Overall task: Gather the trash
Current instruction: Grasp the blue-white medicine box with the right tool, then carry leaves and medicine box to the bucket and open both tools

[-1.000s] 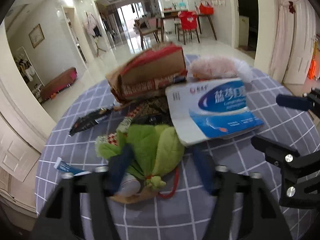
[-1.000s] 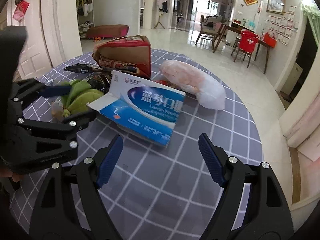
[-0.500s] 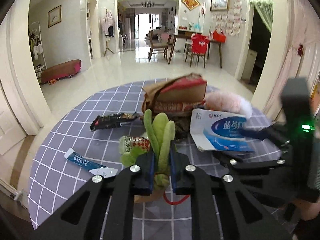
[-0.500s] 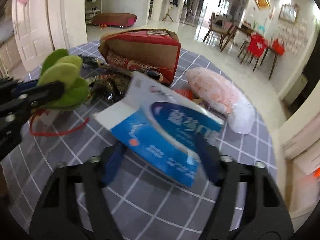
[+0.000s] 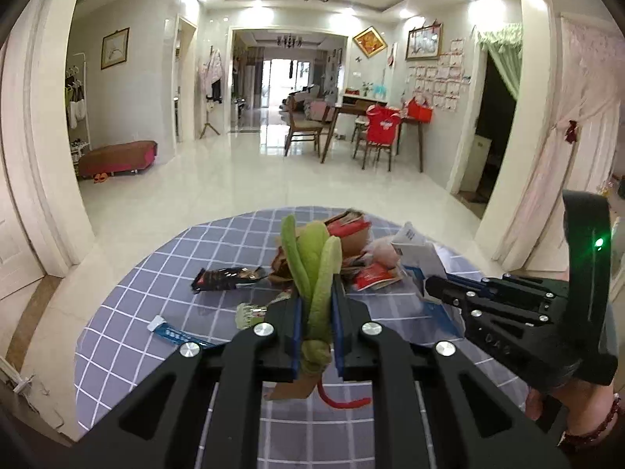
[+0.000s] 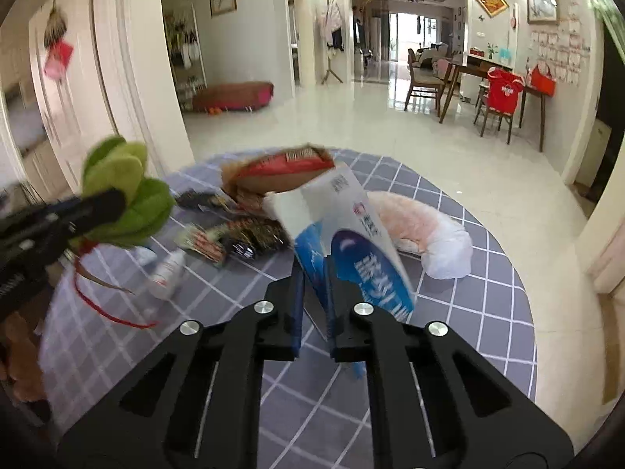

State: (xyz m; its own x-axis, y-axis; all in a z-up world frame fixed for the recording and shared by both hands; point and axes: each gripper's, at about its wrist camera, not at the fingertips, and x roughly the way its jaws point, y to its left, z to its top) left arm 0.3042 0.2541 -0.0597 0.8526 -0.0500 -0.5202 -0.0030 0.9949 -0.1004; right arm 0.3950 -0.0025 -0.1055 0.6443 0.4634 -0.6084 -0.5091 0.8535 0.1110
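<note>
My left gripper (image 5: 316, 305) is shut on a green felt leaf ornament (image 5: 312, 265) with a red cord (image 5: 340, 400), lifted above the round checked table (image 5: 156, 312). The ornament also shows at the left of the right wrist view (image 6: 125, 195). My right gripper (image 6: 312, 277) is shut on a blue and white carton (image 6: 351, 242), tilted up off the table. The carton also shows behind the right gripper in the left wrist view (image 5: 418, 250). Other trash lies on the table: a red and brown cardboard box (image 6: 285, 172), dark snack wrappers (image 6: 250, 234), a small white bottle (image 6: 168, 273).
A pink and white bag (image 6: 422, 230) lies at the table's right side. A black wrapper (image 5: 222, 277), a blue sachet (image 5: 172, 330) and a red packet (image 5: 375, 275) lie on the cloth. Beyond the table are a tiled floor and a dining set (image 5: 375, 133).
Both grippers closed: the left on the green ornament, the right on the carton. Both items have been lifted off the table, and the carton now stands tilted upright.
</note>
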